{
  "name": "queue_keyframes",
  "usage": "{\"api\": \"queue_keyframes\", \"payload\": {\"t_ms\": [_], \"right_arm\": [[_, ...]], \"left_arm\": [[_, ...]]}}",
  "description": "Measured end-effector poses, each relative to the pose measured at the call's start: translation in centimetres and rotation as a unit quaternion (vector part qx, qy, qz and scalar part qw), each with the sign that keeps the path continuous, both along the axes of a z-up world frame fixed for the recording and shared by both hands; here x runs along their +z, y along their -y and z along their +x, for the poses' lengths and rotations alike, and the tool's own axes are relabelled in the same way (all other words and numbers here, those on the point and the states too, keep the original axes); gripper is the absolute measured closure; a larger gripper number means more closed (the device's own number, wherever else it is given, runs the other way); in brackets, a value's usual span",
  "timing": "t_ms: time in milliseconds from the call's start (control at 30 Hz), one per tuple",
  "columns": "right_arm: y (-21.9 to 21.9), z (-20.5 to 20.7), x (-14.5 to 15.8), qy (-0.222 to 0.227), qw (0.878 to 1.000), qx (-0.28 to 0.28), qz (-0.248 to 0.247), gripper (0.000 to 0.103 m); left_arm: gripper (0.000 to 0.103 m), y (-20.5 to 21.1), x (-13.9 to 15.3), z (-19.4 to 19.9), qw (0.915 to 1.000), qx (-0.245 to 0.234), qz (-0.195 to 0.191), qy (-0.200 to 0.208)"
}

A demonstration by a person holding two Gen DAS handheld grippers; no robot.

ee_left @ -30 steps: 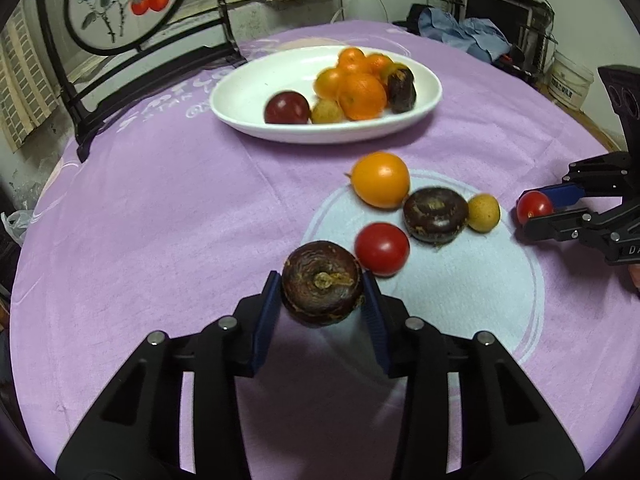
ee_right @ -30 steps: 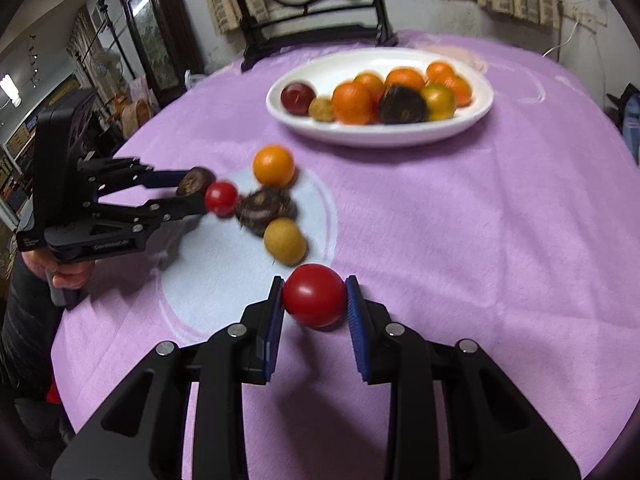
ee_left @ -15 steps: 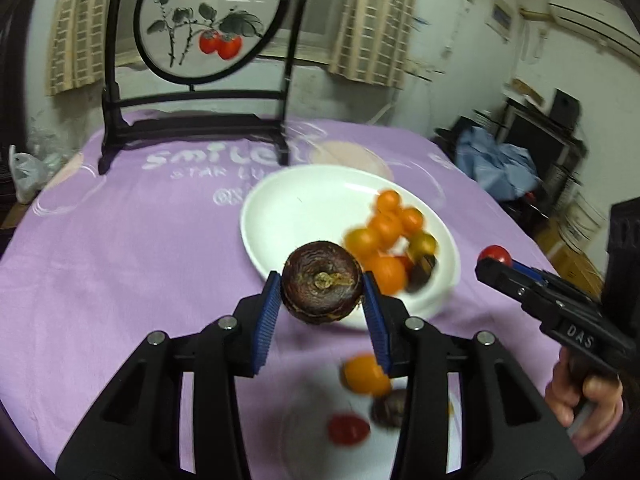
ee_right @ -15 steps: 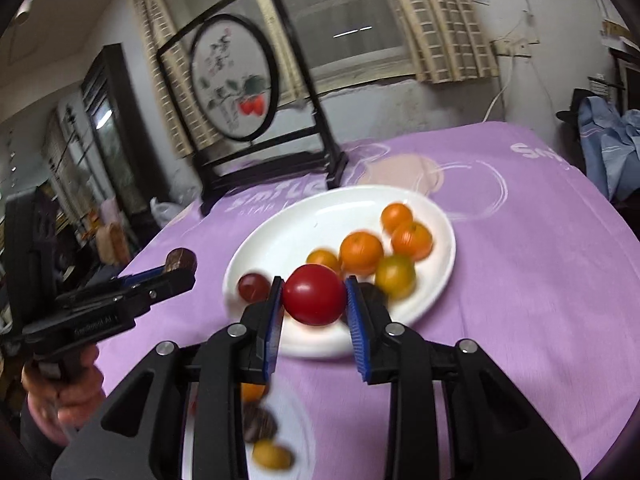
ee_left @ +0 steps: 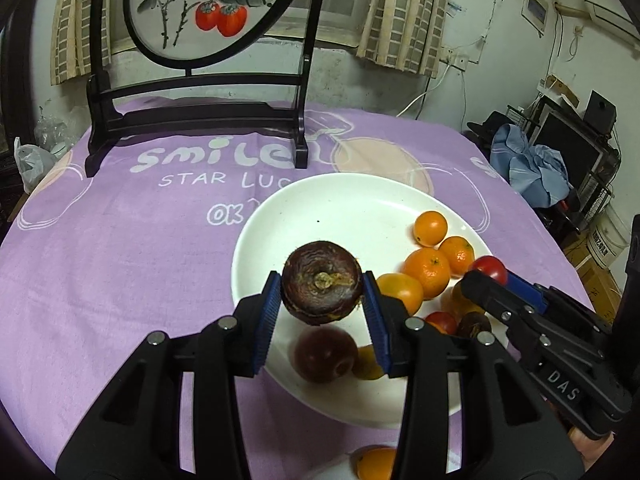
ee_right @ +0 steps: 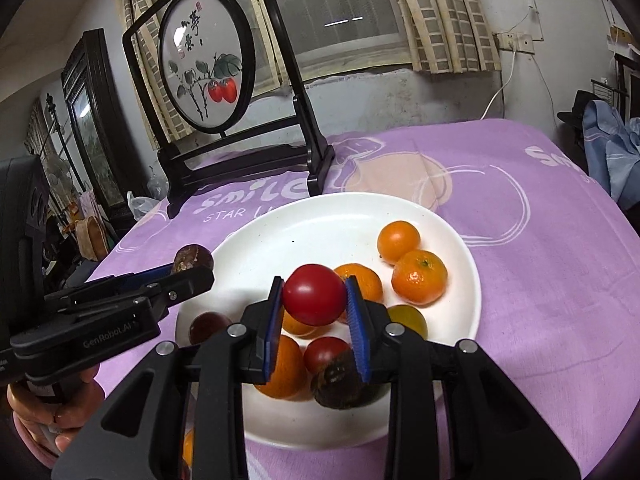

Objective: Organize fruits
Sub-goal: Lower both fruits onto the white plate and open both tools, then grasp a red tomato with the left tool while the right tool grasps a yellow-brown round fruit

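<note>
My left gripper is shut on a dark brown round fruit and holds it above the white oval plate. My right gripper is shut on a red tomato above the same plate. The plate holds several oranges, a red tomato, a dark fruit and a dark red plum. The right gripper also shows in the left wrist view, and the left gripper in the right wrist view.
A black framed persimmon screen stands on the purple tablecloth behind the plate. An orange fruit lies on the cloth near the plate's front edge. Furniture and blue cloth crowd the right side.
Both grippers lifted their fruits from the cloth and carried them forward over the plate. They now hover lower and closer above the fruit in the plate.
</note>
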State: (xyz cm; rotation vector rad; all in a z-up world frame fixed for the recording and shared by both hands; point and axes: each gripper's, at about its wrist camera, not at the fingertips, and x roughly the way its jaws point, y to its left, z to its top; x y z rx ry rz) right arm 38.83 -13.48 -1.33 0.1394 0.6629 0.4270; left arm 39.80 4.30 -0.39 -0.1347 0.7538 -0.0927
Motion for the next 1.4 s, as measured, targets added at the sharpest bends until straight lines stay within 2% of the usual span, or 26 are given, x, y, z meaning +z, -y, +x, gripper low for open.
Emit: {"api": "queue_keyframes", "payload": {"t_ms": [100,133,167,233,267,333,467,567,700,800,900,1033,1167,1400], "right_arm": [[-0.3,0.2,-0.1,-0.003,1.0,0.004,-0.003,0.071],[-0.4,0.1,-0.1,-0.006,1.0,0.004,-0.011,0.07],[-0.5,0.0,0.0,-0.006,1.0,0.003,-0.015,0.07],[-0.3,-0.6,0.6,0.002,1.0,0.003,-0.017,0.066],[-0.2,-1.0,0.9,0.007,1.0,0.001,-0.018,0.065],[0.0,-1.7,1.4,0.016,1.0,0.001,-0.019,0.064],[0.8,-3.5,1.8,0.013,1.0,0.01,-0.009,0.061],[1.1,-5.6,1.5,0.009,1.0,0.026,-0.011,0.053],[0.9,-8.5,0.7,-0.013,0.997,0.074,-0.028,0.053],[0.4,-10.2,-0.2,-0.041,0.992,0.108,-0.041,0.053],[-0.7,-11.9,-1.7,-0.069,0.982,0.152,-0.084,0.053],[-2.1,-13.2,-2.9,-0.07,0.97,0.185,-0.138,0.053],[-2.3,-13.8,-2.9,-0.068,0.968,0.198,-0.139,0.053],[-2.7,-13.7,-3.6,-0.072,0.965,0.196,-0.159,0.061]], "left_arm": [[0.06,0.4,-0.2,0.1,0.9999,-0.001,0.012,-0.001],[0.053,0.5,-0.3,0.1,0.9999,0.001,0.014,0.0],[0.039,0.5,-0.3,0.0,0.9999,0.001,0.016,-0.001],[0.03,0.5,0.2,-0.7,0.9997,0.01,0.021,0.011],[0.023,0.6,0.6,-1.2,0.9996,0.011,0.022,0.016],[0.013,0.6,1.5,-2.4,0.9991,0.012,0.028,0.03],[0.006,0.4,2.3,-5.3,0.9978,0.019,0.04,0.05],[0.005,-0.7,1.1,-7.8,0.997,0.033,0.051,0.048],[0.005,-2.5,-0.9,-10.0,0.9963,0.054,0.064,0.022],[0.006,-4.1,-0.9,-11.6,0.9965,0.067,0.047,0.02],[0.005,-5.3,-0.5,-13.0,0.9954,0.084,0.037,0.03],[0.004,-6.1,-0.5,-13.4,0.994,0.099,0.036,0.028],[0.004,-6.4,-0.5,-13.2,0.9945,0.099,0.025,0.02],[0.004,-5.7,-0.2,-13.3,0.9946,0.092,0.039,0.027]]}}
